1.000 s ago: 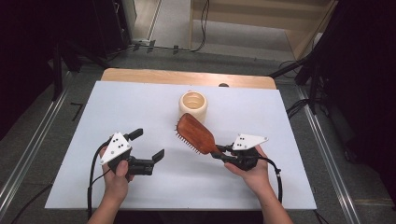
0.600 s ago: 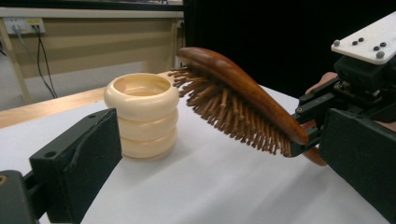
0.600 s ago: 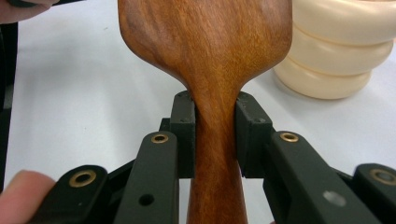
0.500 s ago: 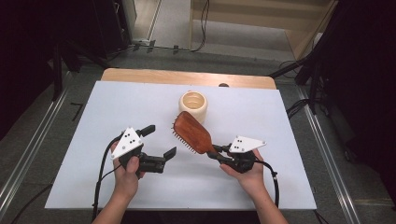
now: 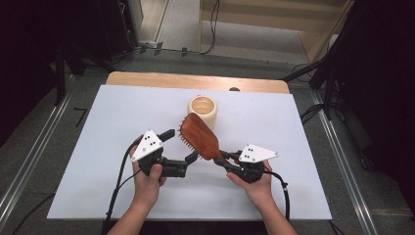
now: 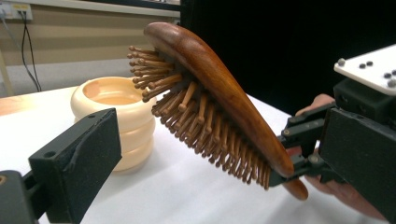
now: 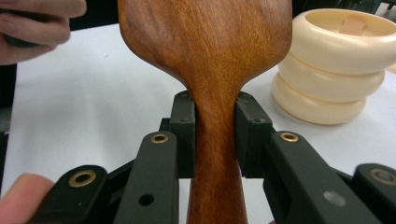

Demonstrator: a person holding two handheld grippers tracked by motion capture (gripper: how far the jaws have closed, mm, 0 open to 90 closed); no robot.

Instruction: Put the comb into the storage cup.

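Tongs in the right hand point(image 5: 222, 157) are clamped on the narrow neck of the wooden hairbrush point(image 5: 199, 135), one pad seated flat on each side of the handle, as is seen in the right gripper view point(image 7: 215, 135). The brush is held clear of the white desk point(image 5: 98, 122), tilted with its head raised toward the cream ribbed cup point(image 5: 203, 110) and its bristles turned down and toward the left side. This grip at the handle leaves the whole head free, so that a second hold can be taken there. The left tongs point(image 5: 178, 147) are spread wide with nothing between them, and are placed just beside the bristle side of the head, apparently for a handover or a supporting grasp. The cup stands upright just beyond the brush tip.
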